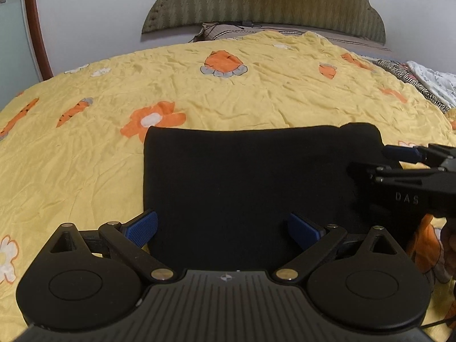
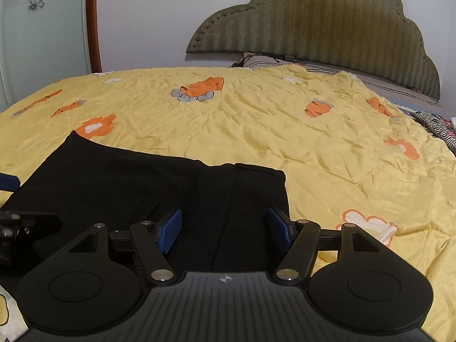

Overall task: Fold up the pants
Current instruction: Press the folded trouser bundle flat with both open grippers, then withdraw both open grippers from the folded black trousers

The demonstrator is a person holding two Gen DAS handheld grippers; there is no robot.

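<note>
Both spread fingers (image 1: 142,228) frame black pants (image 1: 242,176).

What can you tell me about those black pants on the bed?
The black pants look like soft, plain dark cloth. They lie flat on the yellow flowered bedspread, already folded into a neat, roughly rectangular bundle; the right view shows layered edges and a seam. Both the left gripper and right gripper are open above them, gripping nothing.

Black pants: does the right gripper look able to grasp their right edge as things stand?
Probably yes. The right gripper is open right over the black pants, with the edge beside its right finger and nothing between.
</note>
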